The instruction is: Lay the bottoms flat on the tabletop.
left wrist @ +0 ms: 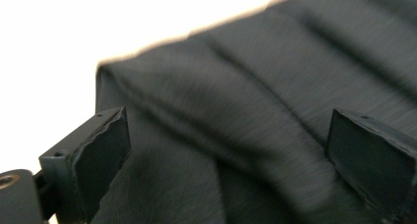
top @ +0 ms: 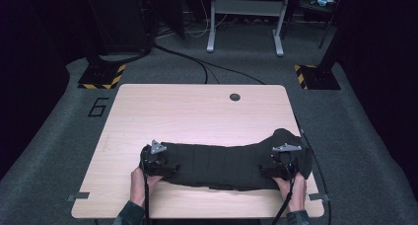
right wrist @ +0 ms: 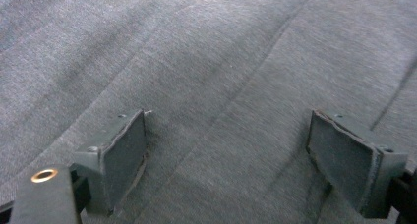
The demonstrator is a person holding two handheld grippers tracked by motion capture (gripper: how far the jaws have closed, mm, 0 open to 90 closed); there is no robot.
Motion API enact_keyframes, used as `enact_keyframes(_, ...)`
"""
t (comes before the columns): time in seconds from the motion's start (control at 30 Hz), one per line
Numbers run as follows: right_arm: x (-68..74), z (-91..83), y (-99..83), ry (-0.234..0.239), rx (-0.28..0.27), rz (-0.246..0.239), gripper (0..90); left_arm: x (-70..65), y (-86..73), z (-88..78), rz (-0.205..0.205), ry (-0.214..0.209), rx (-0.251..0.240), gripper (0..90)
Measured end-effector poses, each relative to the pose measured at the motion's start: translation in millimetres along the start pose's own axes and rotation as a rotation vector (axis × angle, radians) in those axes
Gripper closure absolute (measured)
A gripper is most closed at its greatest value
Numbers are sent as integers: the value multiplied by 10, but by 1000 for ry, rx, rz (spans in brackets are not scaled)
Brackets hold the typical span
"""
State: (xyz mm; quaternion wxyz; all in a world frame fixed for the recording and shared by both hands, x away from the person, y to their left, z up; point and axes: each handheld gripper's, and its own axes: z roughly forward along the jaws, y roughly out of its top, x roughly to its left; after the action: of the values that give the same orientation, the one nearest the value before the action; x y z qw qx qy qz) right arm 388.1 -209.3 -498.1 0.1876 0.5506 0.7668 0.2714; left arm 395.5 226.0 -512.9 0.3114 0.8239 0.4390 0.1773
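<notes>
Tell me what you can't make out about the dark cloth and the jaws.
- Dark cloth: what garment it is, too small in the high view.
- Its near edge: behind the left gripper and right gripper.
- Left gripper view: weave blurred.
- Right gripper view: cloth's outline cut off by every edge.

I see a light wooden table (top: 197, 111) in the middle of the frame, with a round cable hole (top: 234, 96) near its upper edge. A dark folded garment (top: 222, 163) lies flat across its lower half, reaching toward the right edge.

black tongs (top: 158, 162) with flat dark pads (right wrist: 123, 155), grey three-cornered top plates, trailing black cables, dark sleeves.
</notes>
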Motion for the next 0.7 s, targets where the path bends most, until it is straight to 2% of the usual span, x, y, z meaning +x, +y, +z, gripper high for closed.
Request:
enact_keyframes(0.07,21,54,-2,3,2,7,133,-8,-67,23,-9,2,-12,32)
enact_keyframes(0.1,16,86,-2,8,-1,-7,126,-1,-97,19,-22,-3,-21,32)
enact_keyframes(0.17,32,102,8,17,-6,-2,127,20,-153,2,-48,-5,-32,32)
enact_keyframes(0.2,38,116,14,23,-14,-14,127,20,-153,2,-48,-5,-32,32)
enact_keyframes(0.23,51,127,18,29,-18,-16,127,47,-215,-26,-73,-11,-42,32)
enact_keyframes(0.3,69,157,31,45,-27,-18,127,62,-285,-61,-92,-3,-69,32)
enact_keyframes(0.5,204,255,83,88,-63,-31,127,173,-448,-186,-116,21,-81,32)
enact_keyframes(0.7,367,312,125,104,-79,-48,130,273,-562,-269,-145,42,-98,33)
